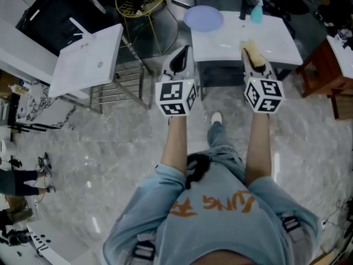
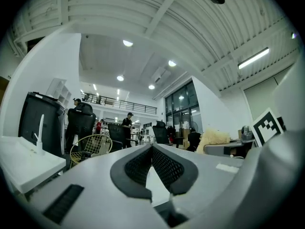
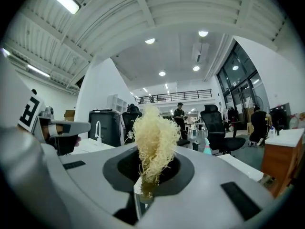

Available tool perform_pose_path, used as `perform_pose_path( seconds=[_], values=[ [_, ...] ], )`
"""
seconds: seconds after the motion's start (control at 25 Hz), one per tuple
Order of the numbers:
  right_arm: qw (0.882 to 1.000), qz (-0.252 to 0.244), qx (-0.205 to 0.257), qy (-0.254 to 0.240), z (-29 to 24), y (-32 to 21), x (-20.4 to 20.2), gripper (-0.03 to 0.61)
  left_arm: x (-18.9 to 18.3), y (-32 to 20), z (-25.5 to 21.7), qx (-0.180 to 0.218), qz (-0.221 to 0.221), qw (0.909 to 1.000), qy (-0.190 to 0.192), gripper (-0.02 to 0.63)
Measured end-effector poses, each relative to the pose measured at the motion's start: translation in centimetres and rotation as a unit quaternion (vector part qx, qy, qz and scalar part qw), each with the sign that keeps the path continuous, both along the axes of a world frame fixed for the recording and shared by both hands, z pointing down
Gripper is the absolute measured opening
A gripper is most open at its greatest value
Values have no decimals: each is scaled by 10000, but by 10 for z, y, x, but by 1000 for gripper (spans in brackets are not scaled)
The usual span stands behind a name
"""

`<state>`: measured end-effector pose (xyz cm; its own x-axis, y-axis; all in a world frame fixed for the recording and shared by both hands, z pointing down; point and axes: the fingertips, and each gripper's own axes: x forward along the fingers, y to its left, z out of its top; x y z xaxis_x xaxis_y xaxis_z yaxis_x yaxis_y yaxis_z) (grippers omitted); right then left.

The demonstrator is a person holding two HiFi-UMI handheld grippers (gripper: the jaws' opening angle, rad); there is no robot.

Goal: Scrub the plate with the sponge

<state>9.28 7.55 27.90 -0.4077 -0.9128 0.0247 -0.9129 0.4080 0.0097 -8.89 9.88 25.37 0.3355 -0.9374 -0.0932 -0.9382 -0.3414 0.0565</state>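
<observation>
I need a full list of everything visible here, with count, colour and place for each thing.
Rectangular table: one, white, ahead of the person.
Round plate: one, pale blue, on the table's far left corner.
Spray bottle: one, teal, at the table's far edge.
Wire chair: one, yellow, left of the table.
Fibrous loofah sponge: one, pale yellow, between the jaws of the right gripper.
Left gripper: one, grey, jaws shut, empty.
Right gripper: one, grey, jaws shut on the sponge.
</observation>
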Motion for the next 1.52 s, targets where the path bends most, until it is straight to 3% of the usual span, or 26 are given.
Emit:
perform_pose_path(
  seconds=[0.28,0.56,0.72,0.84,1.2,1.4,1.52],
  values=[
    [9994,-125,-310,-93,31,-86,-3,31,0,-86,41,-501,36,9986,136,3],
    [9970,-256,-506,532,51,-192,19,31,10,-196,93,-1177,-143,9906,680,3],
    [9964,-146,-648,523,62,-256,40,31,21,-251,115,-1394,-188,9869,796,3],
    [9958,-320,-697,502,70,-289,28,31,15,-280,129,-1578,-300,9841,760,3],
    [9899,-902,-914,607,88,-323,-26,31,-33,-306,156,-2115,-697,9695,1026,3],
    [9866,-698,-1245,797,116,-335,-14,31,-34,-330,193,-2463,-690,9575,1329,3],
    [9852,-594,-1383,824,127,-347,-13,31,-36,-346,212,-2682,-635,9521,1328,3]
  ],
)
